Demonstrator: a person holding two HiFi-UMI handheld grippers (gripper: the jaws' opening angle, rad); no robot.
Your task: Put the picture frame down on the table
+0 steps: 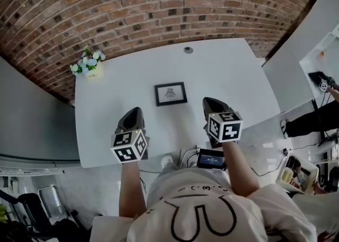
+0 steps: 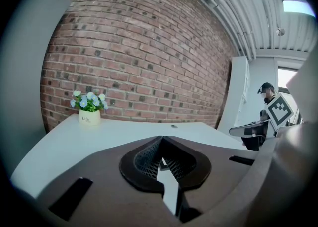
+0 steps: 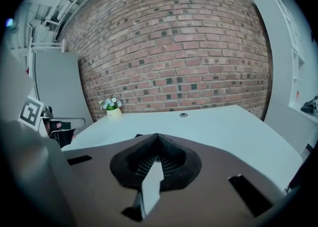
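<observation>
Frame [image 1: 170,93] lies flat on table [image 1: 233,71], between and ahead of left gripper [image 1: 133,113] and right gripper [image 1: 211,102], both closed and empty. Best is to hold them clear of it.

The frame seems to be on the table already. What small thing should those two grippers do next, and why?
Probably just draw both back a little toward the person and rest. The picture frame lies flat on the table, touching neither gripper. The left gripper and right gripper are both shut and hold nothing, so nothing appears left to set down.
</observation>
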